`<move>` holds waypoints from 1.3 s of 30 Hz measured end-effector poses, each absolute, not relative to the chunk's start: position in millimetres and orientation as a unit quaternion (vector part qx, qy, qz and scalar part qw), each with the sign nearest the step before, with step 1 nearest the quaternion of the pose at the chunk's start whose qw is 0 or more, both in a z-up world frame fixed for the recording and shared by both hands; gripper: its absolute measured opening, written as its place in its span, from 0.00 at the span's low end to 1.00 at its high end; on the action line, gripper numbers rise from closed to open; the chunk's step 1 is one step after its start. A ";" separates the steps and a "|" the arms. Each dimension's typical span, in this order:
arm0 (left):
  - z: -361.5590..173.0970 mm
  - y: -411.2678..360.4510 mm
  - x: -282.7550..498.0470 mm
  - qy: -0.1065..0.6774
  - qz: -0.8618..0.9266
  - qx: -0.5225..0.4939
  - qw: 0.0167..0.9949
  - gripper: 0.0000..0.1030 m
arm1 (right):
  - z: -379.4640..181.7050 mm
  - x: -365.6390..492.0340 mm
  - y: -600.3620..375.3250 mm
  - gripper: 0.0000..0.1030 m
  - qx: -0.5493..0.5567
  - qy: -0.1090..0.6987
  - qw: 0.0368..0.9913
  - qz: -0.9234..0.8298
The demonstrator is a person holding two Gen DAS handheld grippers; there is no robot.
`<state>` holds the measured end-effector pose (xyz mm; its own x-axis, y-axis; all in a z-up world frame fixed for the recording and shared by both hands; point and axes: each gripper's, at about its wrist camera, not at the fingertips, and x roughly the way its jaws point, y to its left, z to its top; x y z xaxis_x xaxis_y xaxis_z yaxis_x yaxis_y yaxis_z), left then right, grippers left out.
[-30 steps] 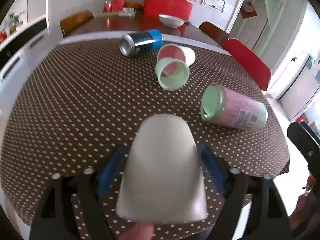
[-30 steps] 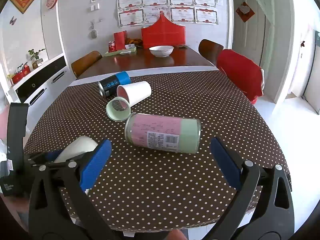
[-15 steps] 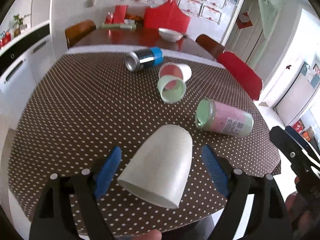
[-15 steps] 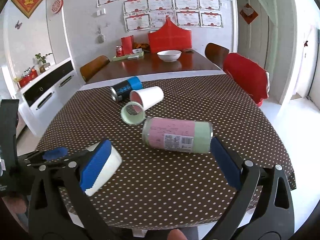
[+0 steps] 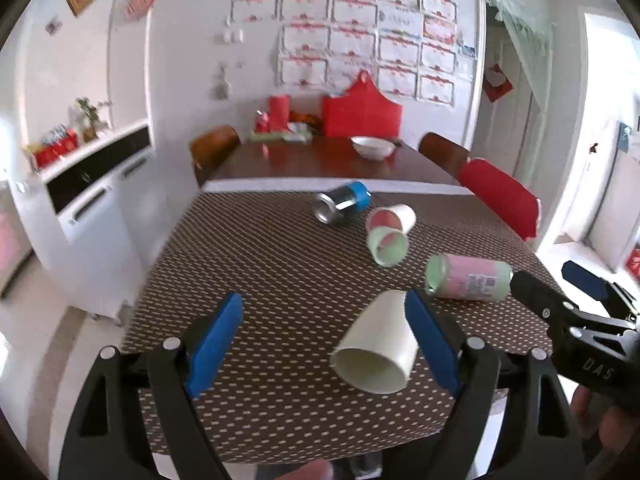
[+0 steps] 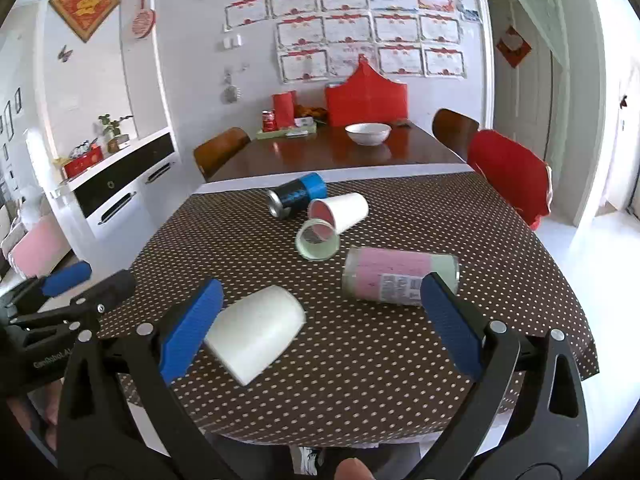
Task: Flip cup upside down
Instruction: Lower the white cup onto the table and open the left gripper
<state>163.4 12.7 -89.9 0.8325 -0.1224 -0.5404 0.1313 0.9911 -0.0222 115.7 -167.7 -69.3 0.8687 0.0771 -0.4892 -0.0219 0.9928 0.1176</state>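
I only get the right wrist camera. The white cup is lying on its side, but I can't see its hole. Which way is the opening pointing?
Observer: In the left wrist view, the white cup points its open mouth straight at that camera, and it looks empty inside.
Operator: Oh! So is the left gripper squeezing it?
Observer: No. The left gripper is wide open. The cup sits off to one side, right by the blue pad, and nothing is clamped between the two pads.
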 end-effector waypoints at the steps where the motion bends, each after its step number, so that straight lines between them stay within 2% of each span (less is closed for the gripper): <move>1: -86.5 15.1 157.6 0.275 -0.061 0.010 0.960 0.80 | -68.0 113.0 -164.1 0.94 0.052 0.253 0.966 0.029; 13: -55.7 47.7 104.5 0.192 0.000 0.003 0.981 0.92 | -52.3 88.6 -129.6 0.94 0.035 0.236 0.969 0.061; 23: -56.0 67.8 97.4 0.168 0.021 -0.019 0.985 0.93 | -52.1 96.0 -130.1 0.94 0.052 0.252 0.964 0.068; 31: -62.1 75.0 110.8 0.168 0.029 -0.008 0.985 0.93 | -66.1 121.9 -117.2 0.94 0.064 0.302 0.949 0.070; 39: -84.6 87.5 133.6 0.199 0.024 -0.021 0.979 0.93 | -106.3 174.3 -120.0 0.94 0.155 0.415 0.892 0.093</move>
<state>133.6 87.5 -84.6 0.9194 0.0378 -0.3914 -0.0547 0.9980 -0.0319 174.3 -120.0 -106.3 0.6389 0.2947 -0.7106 -0.0369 0.9344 0.3544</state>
